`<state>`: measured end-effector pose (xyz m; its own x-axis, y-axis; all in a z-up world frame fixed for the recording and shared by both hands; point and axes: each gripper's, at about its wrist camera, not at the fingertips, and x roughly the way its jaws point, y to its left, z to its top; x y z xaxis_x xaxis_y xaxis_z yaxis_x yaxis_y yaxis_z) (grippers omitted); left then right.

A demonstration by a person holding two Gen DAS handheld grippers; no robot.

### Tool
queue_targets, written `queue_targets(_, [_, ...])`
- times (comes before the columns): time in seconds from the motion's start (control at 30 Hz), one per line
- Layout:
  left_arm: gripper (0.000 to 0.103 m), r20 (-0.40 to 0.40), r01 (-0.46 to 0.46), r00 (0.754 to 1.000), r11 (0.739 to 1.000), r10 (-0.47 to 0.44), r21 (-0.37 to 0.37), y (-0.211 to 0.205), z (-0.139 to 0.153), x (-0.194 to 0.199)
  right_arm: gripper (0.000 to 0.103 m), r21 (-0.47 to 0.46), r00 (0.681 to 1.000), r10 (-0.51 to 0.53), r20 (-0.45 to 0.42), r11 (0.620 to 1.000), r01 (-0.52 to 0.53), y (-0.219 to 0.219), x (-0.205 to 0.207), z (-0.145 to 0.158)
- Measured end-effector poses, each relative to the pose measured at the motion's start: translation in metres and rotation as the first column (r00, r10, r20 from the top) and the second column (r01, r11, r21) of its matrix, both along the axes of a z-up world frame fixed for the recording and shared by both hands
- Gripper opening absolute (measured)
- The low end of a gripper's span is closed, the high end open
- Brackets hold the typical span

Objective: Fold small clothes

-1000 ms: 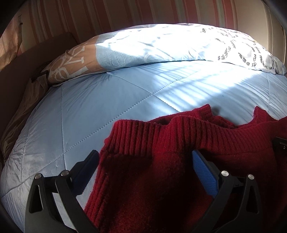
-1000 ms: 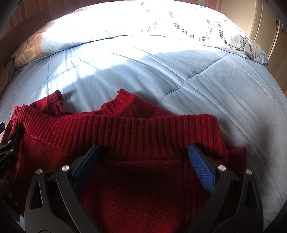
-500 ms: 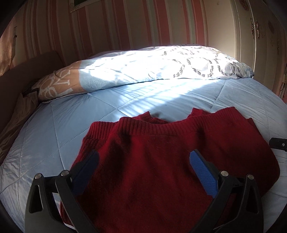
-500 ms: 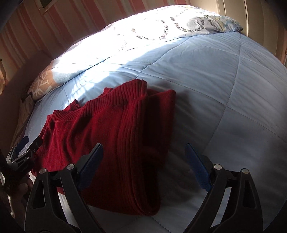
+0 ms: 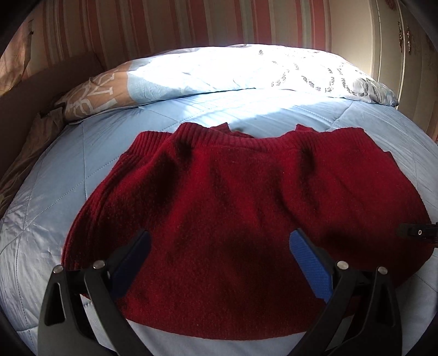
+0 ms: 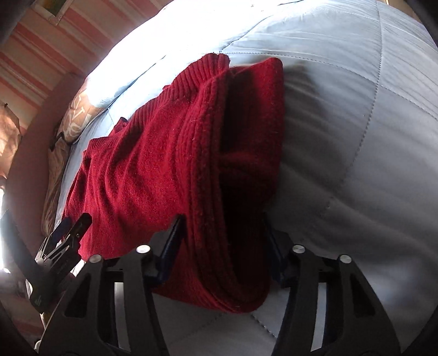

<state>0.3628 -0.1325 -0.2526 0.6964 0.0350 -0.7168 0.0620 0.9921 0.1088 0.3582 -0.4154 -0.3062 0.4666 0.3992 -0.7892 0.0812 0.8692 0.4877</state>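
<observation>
A dark red knitted sweater [image 5: 246, 197] lies folded on the light blue quilt [image 5: 68, 191], its ribbed hem at the far side. My left gripper [image 5: 219, 254] is open above the sweater's near part, holding nothing. In the right wrist view my right gripper [image 6: 221, 241] straddles the sweater's folded right edge [image 6: 213, 169] with its jaws still apart; whether the pads touch the wool is unclear. The left gripper also shows in the right wrist view [image 6: 71, 227], and a tip of the right gripper shows at the left wrist view's right edge [image 5: 416, 232].
A patterned pillow [image 5: 219, 71] lies across the far end of the bed. A striped wall [image 5: 164, 24] stands behind it and a cream cupboard [image 5: 410, 54] at the right. A brown headboard [image 5: 32, 104] runs along the left.
Both grippers have drawn back from the sweater's hem. The left now sits over the near part. The right has swung round to the right side and moved in around the folded edge.
</observation>
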Motion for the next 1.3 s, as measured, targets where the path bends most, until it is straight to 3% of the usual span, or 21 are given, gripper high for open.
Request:
queue_targets(0.1, [0.102, -0.003, -0.012, 1.0, 1.0, 0.012, 0.012, 0.0, -0.003, 0.0, 0.031, -0.026, 1.0, 0.022, 0.013, 0.999, -0.022, 0.007, 0.001, 0.005])
queue_targets(0.27, [0.102, 0.003, -0.038, 0.999, 0.999, 0.038, 0.01, 0.006, -0.003, 0.001, 0.023, -0.125, 0.997, 0.044, 0.063, 0.991, -0.035, 0.022, 0.0, 0.018])
queue_targets(0.5, [0.102, 0.002, -0.056, 0.998, 0.998, 0.056, 0.006, 0.014, -0.001, 0.004, 0.02, -0.322, 0.985, 0.052, 0.162, 0.947, 0.003, 0.047, -0.009, 0.034])
queue_targets(0.87, [0.102, -0.005, -0.068, 0.998, 0.997, 0.068, 0.021, 0.025, -0.005, 0.014, 0.018, -0.452, 0.965, 0.077, 0.251, 0.891, 0.046, 0.072, -0.015, 0.06])
queue_targets(1.13, [0.102, -0.073, -0.089, 0.993, 0.996, 0.088, -0.011, 0.038, -0.017, 0.025, 0.017, -0.47, 0.95, 0.103, 0.294, 0.881, 0.05, 0.086, -0.019, 0.082])
queue_targets(1.3, [0.102, -0.029, -0.085, 0.996, 0.994, 0.083, -0.065, 0.051, 0.01, 0.023, 0.016, -0.449, 0.936, 0.113, 0.332, 0.892, 0.051, 0.096, -0.023, 0.098])
